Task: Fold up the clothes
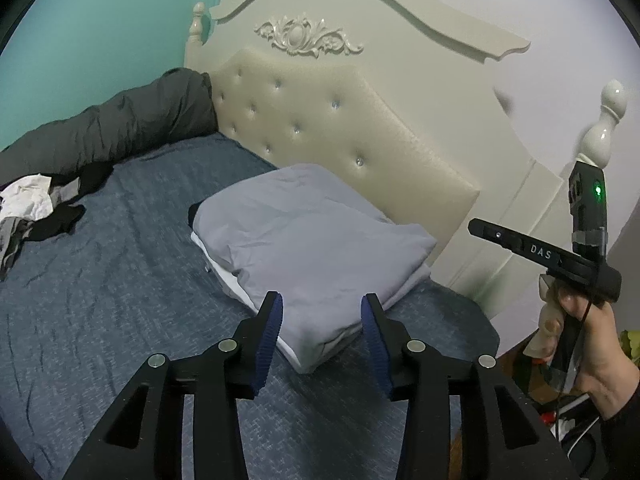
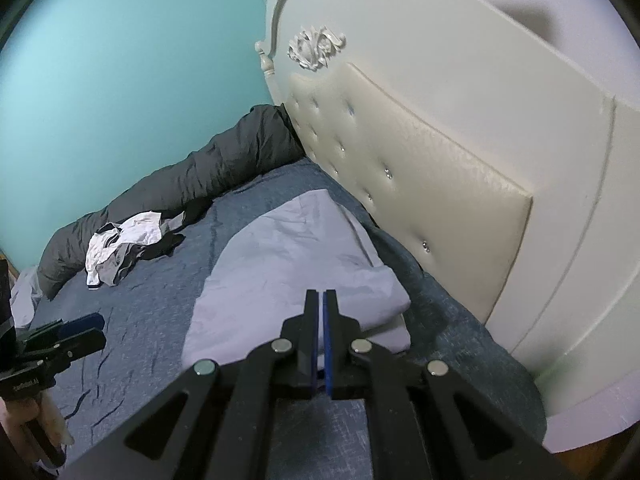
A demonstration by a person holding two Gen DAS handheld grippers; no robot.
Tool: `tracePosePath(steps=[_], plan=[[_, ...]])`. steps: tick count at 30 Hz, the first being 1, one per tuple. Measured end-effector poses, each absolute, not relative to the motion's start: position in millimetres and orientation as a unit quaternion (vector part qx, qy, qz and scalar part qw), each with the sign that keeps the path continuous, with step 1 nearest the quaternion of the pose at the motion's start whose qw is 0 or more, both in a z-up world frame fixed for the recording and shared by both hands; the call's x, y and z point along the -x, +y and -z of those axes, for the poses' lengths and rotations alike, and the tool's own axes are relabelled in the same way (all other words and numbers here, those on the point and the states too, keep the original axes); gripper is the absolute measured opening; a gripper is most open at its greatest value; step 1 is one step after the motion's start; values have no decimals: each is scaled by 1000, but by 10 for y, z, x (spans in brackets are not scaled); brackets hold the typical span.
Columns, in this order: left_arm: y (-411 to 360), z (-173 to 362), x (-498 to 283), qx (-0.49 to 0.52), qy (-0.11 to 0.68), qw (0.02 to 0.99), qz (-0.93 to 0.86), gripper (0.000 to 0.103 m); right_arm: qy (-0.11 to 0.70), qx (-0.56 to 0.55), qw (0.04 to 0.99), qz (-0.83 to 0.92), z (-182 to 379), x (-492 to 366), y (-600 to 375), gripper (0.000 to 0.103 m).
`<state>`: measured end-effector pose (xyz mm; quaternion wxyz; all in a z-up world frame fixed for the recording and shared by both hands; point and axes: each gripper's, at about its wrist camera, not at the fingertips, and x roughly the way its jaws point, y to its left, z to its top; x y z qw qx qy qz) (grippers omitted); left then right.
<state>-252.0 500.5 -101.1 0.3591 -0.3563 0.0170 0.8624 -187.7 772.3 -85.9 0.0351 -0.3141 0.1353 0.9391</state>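
**Hidden and cut-off bits**

Folded grey garment [image 1: 304, 240]: layers beneath show only as a white edge and a dark corner; near end covered by the right gripper [image 2: 323, 300] in the right wrist view. Unfolded clothes pile [image 2: 128, 248]: items tangled, count unclear; cut by the frame edge in the left view. Left gripper [image 2: 86, 330]: mostly cropped at the right view's edge. Dark duvet [image 1: 120, 124]: far end runs out of frame.

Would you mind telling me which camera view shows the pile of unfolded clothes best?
The right wrist view: the pile of unfolded clothes lies whole and unobstructed on the bed. The left wrist view catches it squeezed against the left edge, distorted.
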Motion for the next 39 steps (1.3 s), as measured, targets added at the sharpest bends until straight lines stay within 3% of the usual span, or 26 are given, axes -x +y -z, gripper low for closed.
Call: tracePosePath(steps=[15, 26, 31, 39], plan=[[4725, 590, 2043, 324, 18, 358, -876, 68, 121, 301, 60, -944, 550, 1343, 7322, 3], [4584, 426, 1736, 307, 22, 362, -880, 75, 128, 298, 75, -943, 472, 955, 7165, 13], [4516, 409, 1610, 303, 27, 363, -881, 78, 137, 296, 84, -941, 467, 760, 7112, 24], [4416, 412, 1444, 298, 30, 367, -881, 83, 141, 289, 94, -942, 475, 469, 6939, 29]])
